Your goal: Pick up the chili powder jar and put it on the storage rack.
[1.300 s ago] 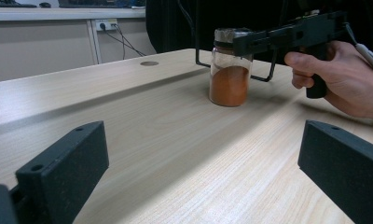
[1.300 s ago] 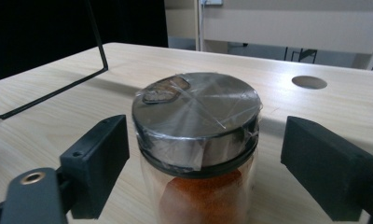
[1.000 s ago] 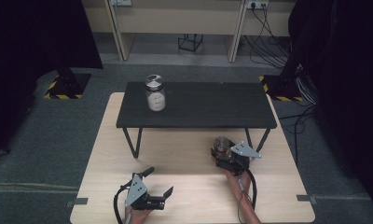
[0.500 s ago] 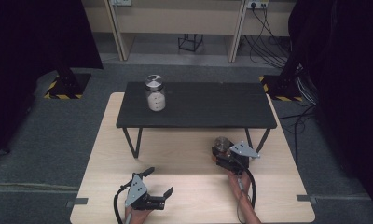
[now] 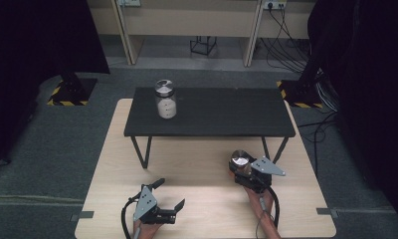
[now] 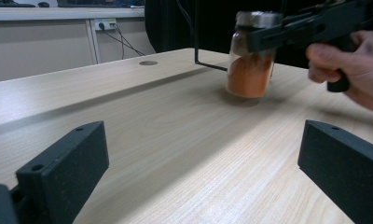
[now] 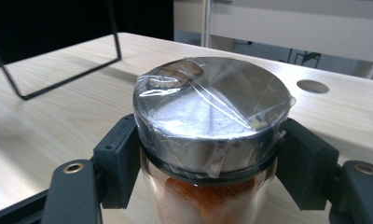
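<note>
A glass jar of orange powder (image 7: 208, 205) with a silver lid under clear film (image 5: 239, 161) is at the right of the wooden table. My right gripper (image 7: 208, 168) is shut on it just under the lid, one pad on each side. From the left gripper view the jar (image 6: 250, 70) hangs upright in that grip, its base close to the tabletop. My left gripper (image 5: 169, 194) rests near the table's front edge. Its jaws stand wide open (image 6: 203, 163) with nothing between them. It points toward the jar.
A low black table (image 5: 227, 114) on thin metal legs stands on the far half of the wooden table (image 5: 207, 209). On its left end is a second jar with white contents (image 5: 165, 99). Bare wood lies between the two grippers.
My right gripper has closed on the orange jar and shifted slightly to the right with it. The left gripper has stayed in place.
</note>
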`<action>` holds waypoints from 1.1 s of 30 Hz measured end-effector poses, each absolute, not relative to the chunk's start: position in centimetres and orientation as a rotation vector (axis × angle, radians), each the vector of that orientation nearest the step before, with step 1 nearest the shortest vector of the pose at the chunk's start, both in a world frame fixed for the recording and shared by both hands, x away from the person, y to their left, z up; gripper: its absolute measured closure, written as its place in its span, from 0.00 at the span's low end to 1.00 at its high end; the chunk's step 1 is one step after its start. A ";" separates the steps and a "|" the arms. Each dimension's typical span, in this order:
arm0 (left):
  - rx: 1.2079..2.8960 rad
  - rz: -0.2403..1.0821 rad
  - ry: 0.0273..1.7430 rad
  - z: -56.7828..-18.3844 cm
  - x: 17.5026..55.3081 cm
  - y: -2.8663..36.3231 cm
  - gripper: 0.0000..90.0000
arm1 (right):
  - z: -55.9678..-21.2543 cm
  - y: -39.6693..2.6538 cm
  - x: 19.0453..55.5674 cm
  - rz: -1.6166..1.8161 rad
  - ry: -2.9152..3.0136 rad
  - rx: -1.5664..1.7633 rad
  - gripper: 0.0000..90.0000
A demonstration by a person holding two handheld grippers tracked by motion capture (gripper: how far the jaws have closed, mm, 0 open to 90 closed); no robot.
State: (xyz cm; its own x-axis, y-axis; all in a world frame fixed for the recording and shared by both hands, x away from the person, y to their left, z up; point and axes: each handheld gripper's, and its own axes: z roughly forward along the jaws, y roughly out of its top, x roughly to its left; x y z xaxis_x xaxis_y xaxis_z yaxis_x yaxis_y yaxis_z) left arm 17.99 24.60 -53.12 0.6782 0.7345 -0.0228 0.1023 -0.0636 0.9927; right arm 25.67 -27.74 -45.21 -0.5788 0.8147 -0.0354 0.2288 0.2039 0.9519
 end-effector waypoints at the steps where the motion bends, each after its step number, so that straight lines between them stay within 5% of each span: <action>1: 1.574 0.596 0.708 -53.1 18.0 24.6 0.01 | -44.8 -27.9 25.4 1.391 1.939 0.960 0.34; 33: 1.575 0.596 0.708 -53.1 18.0 24.6 0.01 | -33.8 -28.9 22.5 1.526 1.995 0.824 0.34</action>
State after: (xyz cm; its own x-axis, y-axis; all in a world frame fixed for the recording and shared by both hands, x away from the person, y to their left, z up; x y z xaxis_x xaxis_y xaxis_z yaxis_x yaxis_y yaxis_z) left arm 18.00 24.60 -53.10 0.6784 0.7344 -0.0230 0.1033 -0.0644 0.9926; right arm 22.49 -28.94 -33.79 -0.6959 0.7178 -0.0227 0.1659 0.1914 0.9674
